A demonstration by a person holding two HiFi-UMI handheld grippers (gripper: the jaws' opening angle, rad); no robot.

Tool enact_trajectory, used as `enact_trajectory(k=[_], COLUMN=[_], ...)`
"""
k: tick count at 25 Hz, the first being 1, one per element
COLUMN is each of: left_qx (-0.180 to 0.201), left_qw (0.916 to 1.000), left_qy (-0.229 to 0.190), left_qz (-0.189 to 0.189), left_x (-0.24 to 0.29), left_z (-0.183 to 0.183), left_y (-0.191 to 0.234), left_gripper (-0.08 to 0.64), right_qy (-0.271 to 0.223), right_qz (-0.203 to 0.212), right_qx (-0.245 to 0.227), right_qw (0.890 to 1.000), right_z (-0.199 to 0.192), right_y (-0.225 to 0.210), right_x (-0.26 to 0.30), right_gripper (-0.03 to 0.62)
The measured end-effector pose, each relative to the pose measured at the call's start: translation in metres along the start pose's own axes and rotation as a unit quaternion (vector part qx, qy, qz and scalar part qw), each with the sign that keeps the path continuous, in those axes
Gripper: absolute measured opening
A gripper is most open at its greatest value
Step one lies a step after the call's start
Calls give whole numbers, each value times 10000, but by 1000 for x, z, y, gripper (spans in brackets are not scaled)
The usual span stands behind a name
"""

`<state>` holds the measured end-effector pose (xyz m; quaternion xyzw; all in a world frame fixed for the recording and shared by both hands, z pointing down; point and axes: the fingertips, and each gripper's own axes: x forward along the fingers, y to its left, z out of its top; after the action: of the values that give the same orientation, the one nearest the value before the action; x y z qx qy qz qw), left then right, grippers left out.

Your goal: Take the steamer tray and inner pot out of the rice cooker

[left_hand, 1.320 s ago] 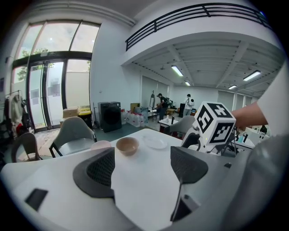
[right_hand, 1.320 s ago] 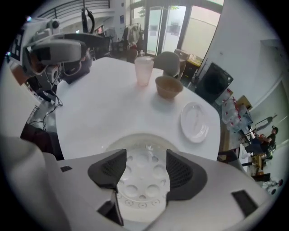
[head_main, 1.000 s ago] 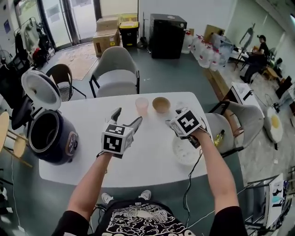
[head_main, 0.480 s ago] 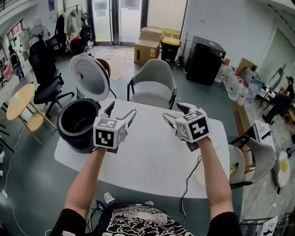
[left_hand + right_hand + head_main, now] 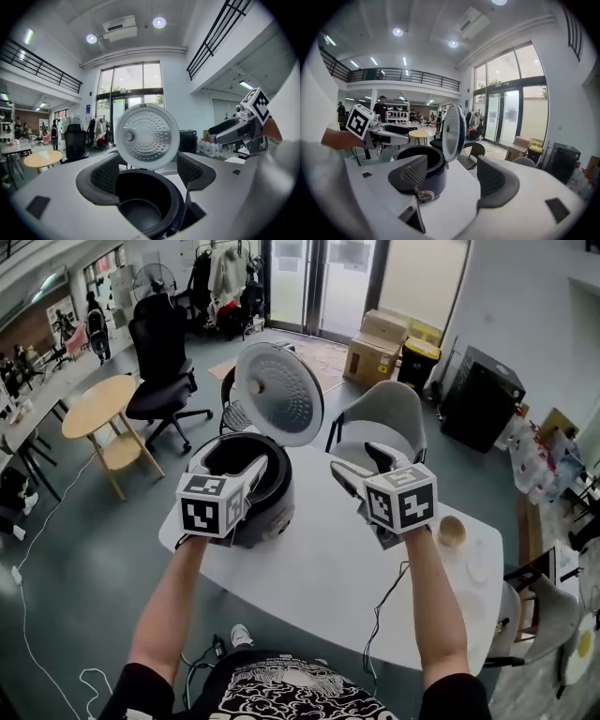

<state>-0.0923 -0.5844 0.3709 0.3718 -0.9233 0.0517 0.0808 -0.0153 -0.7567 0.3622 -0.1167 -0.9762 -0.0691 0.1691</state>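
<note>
Dark cooker [image 5: 270, 507], lid [image 5: 281, 392] up; left tongs [image 5: 248, 472] apart; right tongs [image 5: 359, 463] empty, just opened wider.

Office with swivel chair [image 5: 161, 345], mezzanine [image 5: 404, 75]

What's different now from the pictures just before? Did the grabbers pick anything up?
Both swung from mid-table over to the rice cooker: the left gripper now hangs by its rim, the right gripper beside it. The right one's jaws have just been opening, with nothing between them. Nothing was picked up or let go. The lid stayed up, the cooker on the table.
</note>
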Motion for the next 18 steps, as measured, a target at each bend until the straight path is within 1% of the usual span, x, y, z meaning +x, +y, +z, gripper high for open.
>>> enact_trajectory(k=[4,7,10,15,18], left_qx=[-76,-136,-170,-306,-441], left_qw=[9997,9995,9994,9986,9967], left_qy=[59,124,228,430,661], left_qz=[237,263,189,26,-185], left_x=[-22,-30,-34,-28,-19], left_z=[-4,-11,-21,-51,-64], left_y=[48,79,106,155,176], left_gripper=[380,380,380,379,379], right_qy=[-67,-38,28,268,453], right_qz=[210,299,367,394,379], right_qx=[103,250,467,907,1217], right_qw=[9997,9992,9982,9947,9908], right_z=[16,21,21,2,-7], right_y=[34,58,79,109,117], right_x=[27,49,70,115,136], right_gripper=[347,347,347,342,341])
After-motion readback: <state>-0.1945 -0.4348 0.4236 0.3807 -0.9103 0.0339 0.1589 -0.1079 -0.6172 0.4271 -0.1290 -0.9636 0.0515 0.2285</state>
